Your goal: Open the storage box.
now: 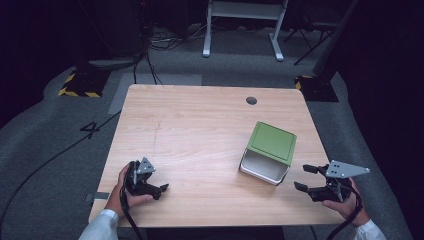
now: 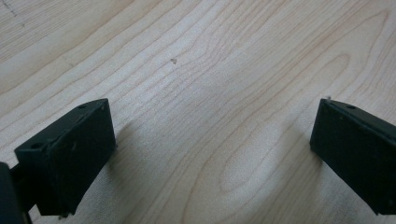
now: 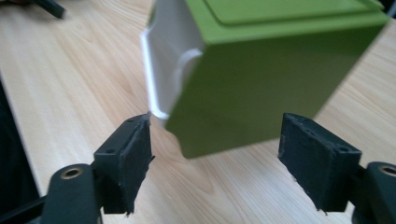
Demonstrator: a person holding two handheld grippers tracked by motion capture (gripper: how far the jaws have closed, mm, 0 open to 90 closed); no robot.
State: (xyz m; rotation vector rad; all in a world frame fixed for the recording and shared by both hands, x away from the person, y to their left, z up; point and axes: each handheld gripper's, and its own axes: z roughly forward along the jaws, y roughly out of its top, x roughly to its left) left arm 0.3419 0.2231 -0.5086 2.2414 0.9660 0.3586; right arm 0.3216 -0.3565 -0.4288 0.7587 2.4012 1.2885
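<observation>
Jaws spread wide on right gripper (image 1: 306,177) and left gripper (image 1: 159,189), both empty. On wooden table (image 1: 200,130): green box (image 1: 268,151), tipped on side, near right gripper. Probably light, stiff, smooth; best grip at white rim (image 3: 150,70).

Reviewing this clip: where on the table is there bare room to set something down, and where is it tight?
Most of the table is bare: the whole left half and the far strip, between the left gripper and the grommet hole. It is crowded only at the near right, where the green bin lies on its side with the open right gripper just beside it.
</observation>
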